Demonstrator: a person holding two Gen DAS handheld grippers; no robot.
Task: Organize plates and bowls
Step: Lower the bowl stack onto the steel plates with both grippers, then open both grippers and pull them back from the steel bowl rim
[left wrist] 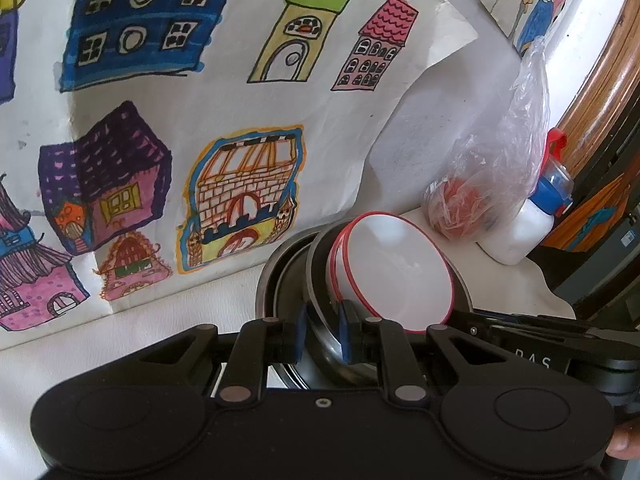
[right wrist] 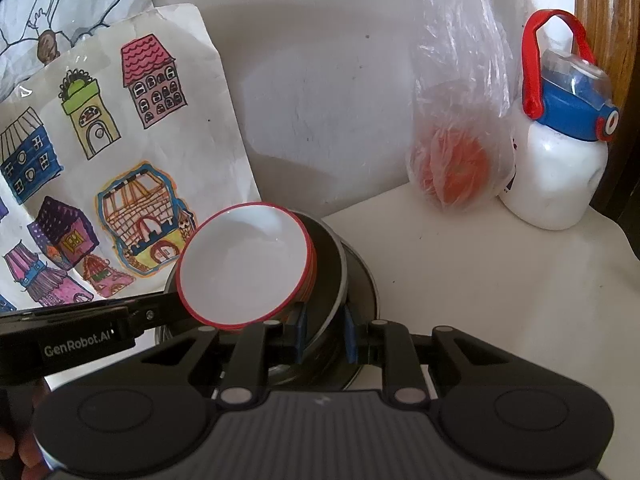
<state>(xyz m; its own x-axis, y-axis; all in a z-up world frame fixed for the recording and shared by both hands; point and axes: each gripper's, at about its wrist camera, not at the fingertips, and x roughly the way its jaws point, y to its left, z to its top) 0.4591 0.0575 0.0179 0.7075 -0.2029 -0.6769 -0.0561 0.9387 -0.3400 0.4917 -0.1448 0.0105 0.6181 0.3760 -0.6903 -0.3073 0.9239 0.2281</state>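
My left gripper clamps the rim of a tilted steel plate low in the frame's centre. My right gripper pinches the same plate's rim from its side. Red-rimmed white bowls lean stacked inside it, above another steel plate on the white table.

Large paper sheet with coloured marker drawings of houses leans against white wall. Clear crumpled plastic bag holding orange-red contents stands on white tabletop, just beside white plastic bottle with blue cap and red loop handle. Second drawing, mostly uncoloured outlines, behind first.
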